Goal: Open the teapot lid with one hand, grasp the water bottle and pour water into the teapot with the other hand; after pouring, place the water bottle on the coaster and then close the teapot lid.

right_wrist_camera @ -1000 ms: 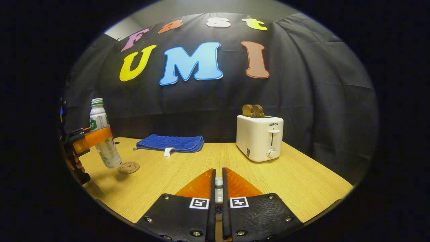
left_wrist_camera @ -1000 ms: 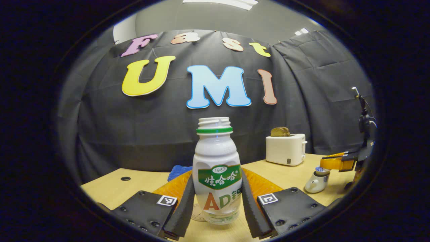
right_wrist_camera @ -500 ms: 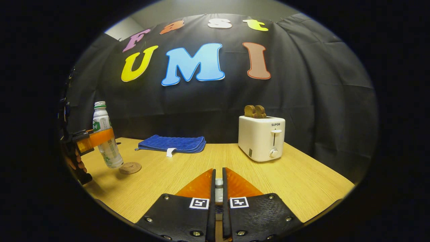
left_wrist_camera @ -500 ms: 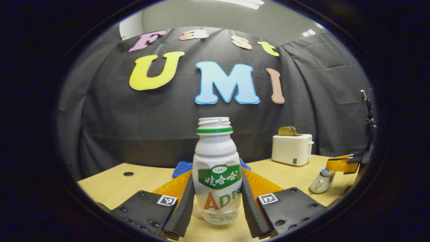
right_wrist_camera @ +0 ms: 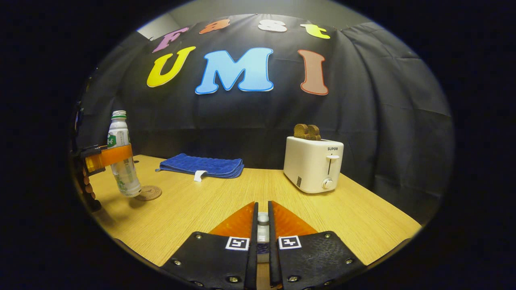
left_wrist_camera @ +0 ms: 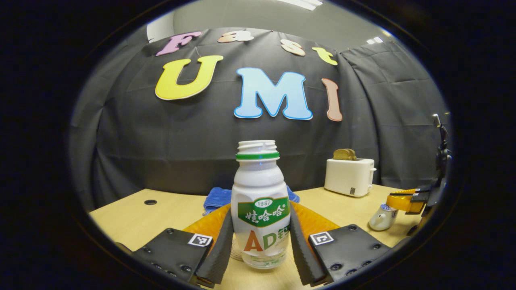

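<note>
In the left gripper view the left gripper (left_wrist_camera: 260, 241) is clamped on the bottle (left_wrist_camera: 260, 201), a finger pressed against each side of its lower body. The bottle stands upright, uncapped, a green ring below its open mouth. Its clear base hangs just over the coaster (left_wrist_camera: 236, 249), which peeks out beside it on the table (left_wrist_camera: 161, 209); whether the base touches cannot be told. In the right gripper view the bottle (right_wrist_camera: 121, 161) is near the table's left edge, leaning slightly, its base at the near edge of the round brown coaster (right_wrist_camera: 148, 192), and the left gripper (right_wrist_camera: 107, 156) wraps its waist with a hand (right_wrist_camera: 85, 183) behind it. The right gripper (right_wrist_camera: 263, 237) has its fingers drawn close together on the small pale knob of the lid (right_wrist_camera: 263, 229), which sits in the narrow gap between them. In the left gripper view the right gripper (left_wrist_camera: 405, 200) is near the table's right edge, right over the white teapot (left_wrist_camera: 383, 217), whose spout points left; whether the lid sits on the pot cannot be made out. A folded blue cloth (right_wrist_camera: 201, 166) lies near the back edge left of centre, and a white toaster (right_wrist_camera: 313, 163) with two brown slices in its slots stands toward the back right.
</note>
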{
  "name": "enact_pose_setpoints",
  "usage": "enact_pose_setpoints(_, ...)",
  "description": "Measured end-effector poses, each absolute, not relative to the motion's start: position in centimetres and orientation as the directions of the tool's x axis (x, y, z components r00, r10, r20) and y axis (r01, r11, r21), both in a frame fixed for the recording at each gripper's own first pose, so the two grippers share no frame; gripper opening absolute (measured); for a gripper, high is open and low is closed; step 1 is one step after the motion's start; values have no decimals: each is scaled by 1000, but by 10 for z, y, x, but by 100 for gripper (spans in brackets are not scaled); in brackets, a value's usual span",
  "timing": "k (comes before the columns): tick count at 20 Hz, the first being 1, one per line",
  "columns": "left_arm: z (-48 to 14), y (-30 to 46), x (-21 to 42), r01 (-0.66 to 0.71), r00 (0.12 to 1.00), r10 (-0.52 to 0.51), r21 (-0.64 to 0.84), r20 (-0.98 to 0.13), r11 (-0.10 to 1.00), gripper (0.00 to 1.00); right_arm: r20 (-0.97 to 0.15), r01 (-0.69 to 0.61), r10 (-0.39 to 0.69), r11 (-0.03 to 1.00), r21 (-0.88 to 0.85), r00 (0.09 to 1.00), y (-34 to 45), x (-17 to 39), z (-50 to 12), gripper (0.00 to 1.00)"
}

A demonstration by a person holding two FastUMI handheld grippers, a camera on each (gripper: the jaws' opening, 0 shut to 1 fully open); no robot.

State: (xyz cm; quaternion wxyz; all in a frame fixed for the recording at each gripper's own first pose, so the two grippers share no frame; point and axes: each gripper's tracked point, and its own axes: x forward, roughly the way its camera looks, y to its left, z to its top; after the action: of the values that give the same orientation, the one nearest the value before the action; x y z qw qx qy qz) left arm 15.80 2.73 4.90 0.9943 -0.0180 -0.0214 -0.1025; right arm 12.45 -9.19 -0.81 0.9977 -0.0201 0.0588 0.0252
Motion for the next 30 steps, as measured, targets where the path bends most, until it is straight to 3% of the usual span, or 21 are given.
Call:
enact_pose_setpoints(1,48,29,160,203,978,-202,-38,47,978,78,-109,-61,58,998,-18,992,-90,121,-3,20)
enact_pose_setpoints(2,48,31,160,204,978,-202,-43,47,978,78,-94,-43,42,999,-7,995,-92,118,1,47)
enact_pose_setpoints(4,46,33,161,208,978,-205,-57,47,977,78,-39,-14,15,1000,6,999,-97,105,17,58)
enact_pose_setpoints(5,45,36,163,207,978,-205,-63,41,976,78,-8,-3,3,1000,4,1000,-98,99,23,58)
enact_pose_setpoints(7,40,45,177,190,982,-190,-23,17,981,68,50,-19,19,1000,-3,999,-92,92,37,58)
enact_pose_setpoints(8,36,51,189,177,984,-178,-23,-15,984,78,49,-34,34,999,-14,998,-89,92,35,58)
enact_pose_setpoints(9,36,50,199,190,981,-191,-56,-9,980,73,31,-50,51,999,-12,998,-86,93,31,58)
enact_pose_setpoints(10,35,50,207,187,982,-188,-44,1,981,78,23,-60,60,998,-10,998,-83,92,30,58)
enact_pose_setpoints(12,19,47,224,196,981,-195,31,-22,980,78,22,-83,84,996,-8,996,-78,91,30,58)
enact_pose_setpoints(18,16,36,229,209,978,-208,51,-22,977,79,-3,-90,90,996,-10,996,-78,94,24,58)
enact_pose_setpoints(21,9,39,227,204,979,-202,56,-41,977,85,9,-98,98,995,-6,995,-77,91,28,58)
enact_pose_setpoints(23,10,45,227,173,985,-172,67,-31,983,100,23,-100,100,995,3,995,-77,90,32,58)
enact_pose_setpoints(25,18,42,224,175,985,-175,56,-2,983,89,26,-101,101,995,3,995,-77,90,32,58)
enact_pose_setpoints(27,26,42,219,180,983,-181,34,20,983,100,36,-110,110,994,19,993,-76,87,35,58)
enact_pose_setpoints(30,33,48,209,166,985,-167,9,41,986,100,67,-101,99,995,25,993,-79,82,43,58)
